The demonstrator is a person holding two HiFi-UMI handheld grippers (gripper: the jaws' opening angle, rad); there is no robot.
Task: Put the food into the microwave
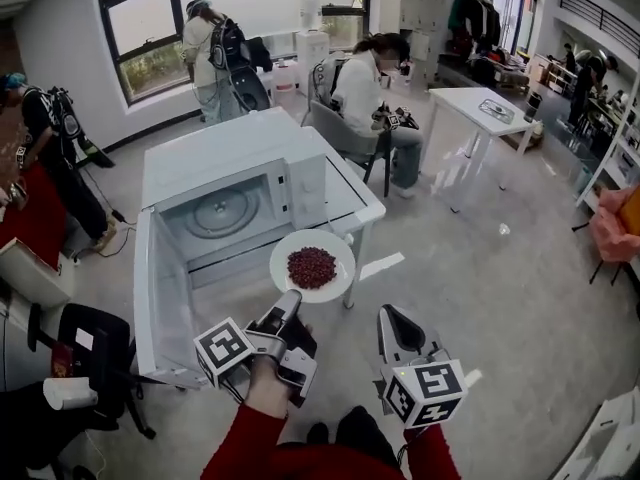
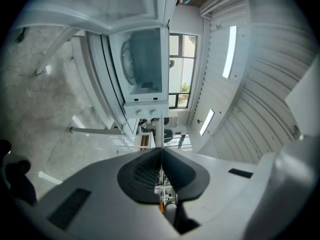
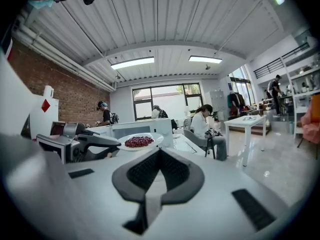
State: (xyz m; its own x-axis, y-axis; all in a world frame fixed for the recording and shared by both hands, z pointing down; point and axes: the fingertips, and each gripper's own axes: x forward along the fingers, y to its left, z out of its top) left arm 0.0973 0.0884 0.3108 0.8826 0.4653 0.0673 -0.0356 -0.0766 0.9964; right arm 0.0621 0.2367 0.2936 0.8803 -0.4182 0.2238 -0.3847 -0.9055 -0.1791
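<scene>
**Plate of food carried toward the open oven (head view, with both gripper views).** The left gripper (image 1: 289,301) is clamped on the near rim of a white plate (image 1: 340,246). In the left gripper view the plate (image 2: 161,134) shows as a thin white edge pinched between the closed pads. A low heap of red beans (image 1: 312,266) sits at the plate's centre. The plate hangs clear of the table (image 1: 352,206), at about 1 o'clock from the gripper's tips and touching them.

The microwave (image 1: 300,183) stands with its door (image 1: 158,298) swung fully open. Its cavity and turntable (image 1: 222,213) lie at about 10 o'clock from the plate, near but not yet reached.

The right gripper (image 1: 394,320) is at about 4 o'clock from the plate and apart from it, with its jaws together on nothing. Its own view shows the plate (image 3: 156,136) and beans (image 3: 138,142) at 11 o'clock beyond the closed tips.

**Handling, as judged.**
- **Plate:** it looks stiff, smooth and glazed, so it is likely slippery between the pads and breakable if dropped.
- **Weight:** it seems fairly light, but held at one edge its weight levers the far rim downward.
- **Beans:** they are loose and would roll off at any tilt.
- **Hold:** the rim is the only place to take hold. The grip wants to sit deep on the 6 o'clock rim with the plate kept level. The free right gripper could steady the 3 o'clock rim.
</scene>
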